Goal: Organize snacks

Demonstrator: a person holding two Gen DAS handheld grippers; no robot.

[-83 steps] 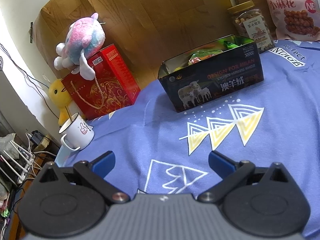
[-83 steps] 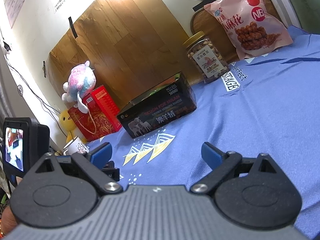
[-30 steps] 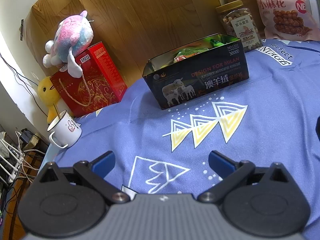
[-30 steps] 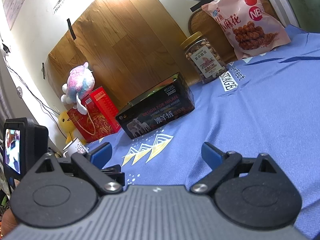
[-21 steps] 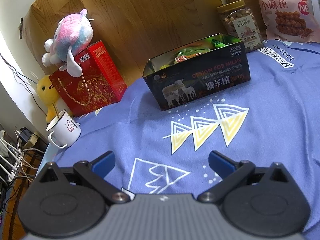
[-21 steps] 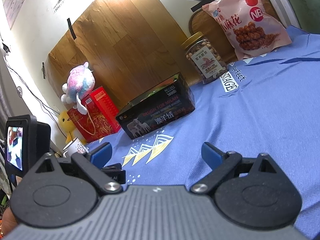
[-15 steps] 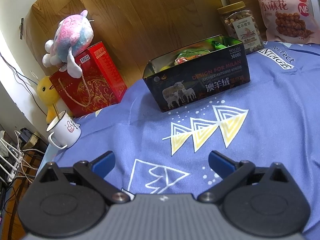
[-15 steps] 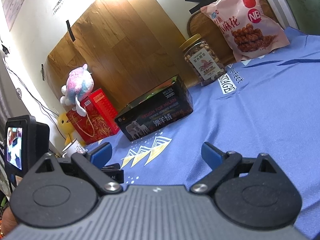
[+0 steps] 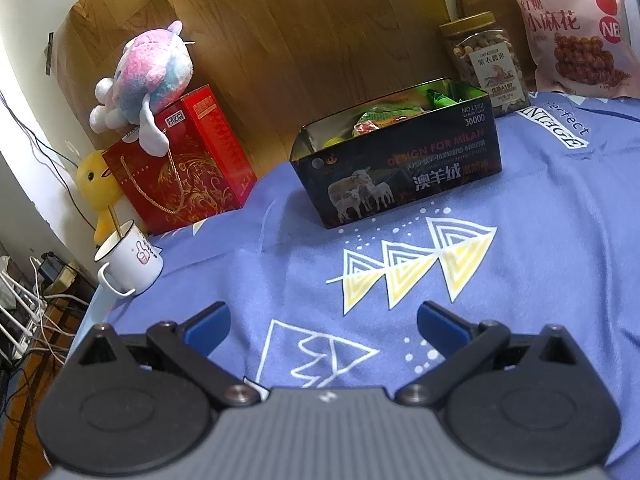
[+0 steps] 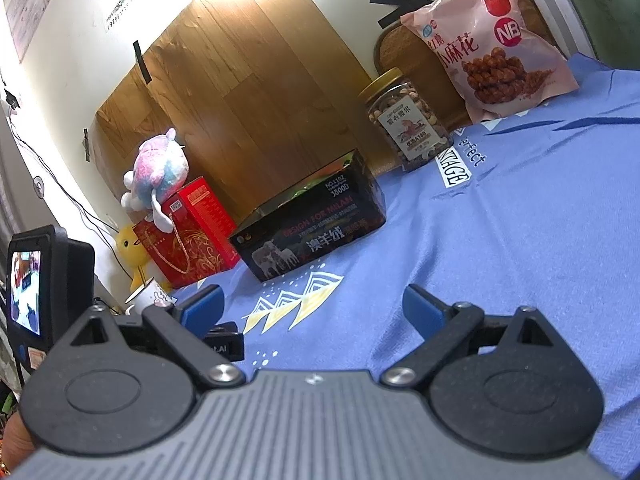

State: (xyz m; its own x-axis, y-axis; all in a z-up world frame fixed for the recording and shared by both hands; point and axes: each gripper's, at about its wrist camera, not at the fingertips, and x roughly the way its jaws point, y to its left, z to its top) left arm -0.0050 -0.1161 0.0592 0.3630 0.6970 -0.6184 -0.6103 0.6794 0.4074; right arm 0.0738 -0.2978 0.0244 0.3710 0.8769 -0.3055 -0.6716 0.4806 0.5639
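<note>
A black open box [image 9: 404,172] with a sheep picture stands on the blue cloth, and green and red snack packets [image 9: 380,114] show inside it. The same box [image 10: 312,232] sits far ahead in the right wrist view. Behind it stand a clear nut jar [image 9: 486,64] with a gold lid and a pink snack bag [image 9: 572,28] against the wall; the right wrist view also shows the jar [image 10: 406,120] and the bag [image 10: 486,38]. My left gripper [image 9: 322,320] is open and empty, well short of the box. My right gripper [image 10: 312,306] is open and empty too.
A red gift box [image 9: 180,168] with a pink plush toy [image 9: 146,76] on it stands at the left, with a yellow plush [image 9: 98,188] and a white mug [image 9: 130,258] near the table's left edge. The left device's screen [image 10: 44,296] shows beside my right gripper.
Both grippers stay open and empty. The left view shifted slightly back and steadied; the right view tilted a little, so the box, jar and bag sit slightly lower and farther left.
</note>
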